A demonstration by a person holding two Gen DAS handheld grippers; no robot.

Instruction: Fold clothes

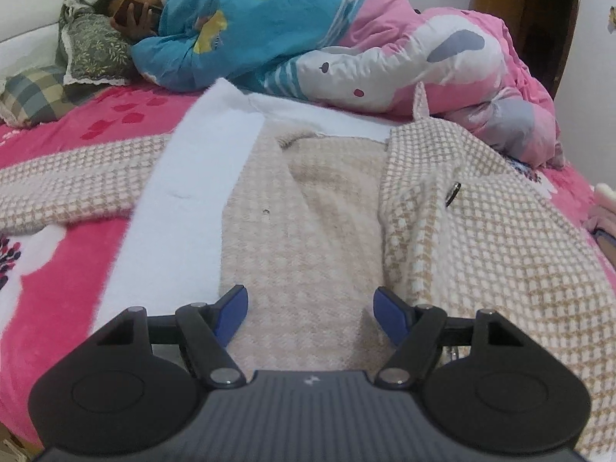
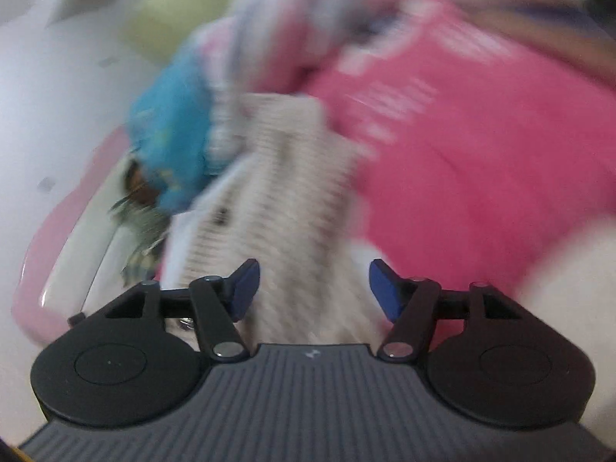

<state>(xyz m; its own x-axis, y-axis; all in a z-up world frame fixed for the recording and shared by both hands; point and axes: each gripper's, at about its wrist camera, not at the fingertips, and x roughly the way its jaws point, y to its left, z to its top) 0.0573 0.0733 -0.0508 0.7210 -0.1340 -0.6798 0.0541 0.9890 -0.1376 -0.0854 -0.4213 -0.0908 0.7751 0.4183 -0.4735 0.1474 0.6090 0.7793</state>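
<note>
Checked jacket (image 1: 481, 231): thick, soft, floppy; best pinched at folded front edge. Left gripper (image 1: 310, 313) and right gripper (image 2: 313, 288) both released, holding nothing.

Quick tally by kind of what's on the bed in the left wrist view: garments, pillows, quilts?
Garments: 1, the beige checked coat
Pillows: 2, a green patterned pillow and a plaid pillow
Quilts: 1, the blue and pink quilt over a person
Total: 4
</note>
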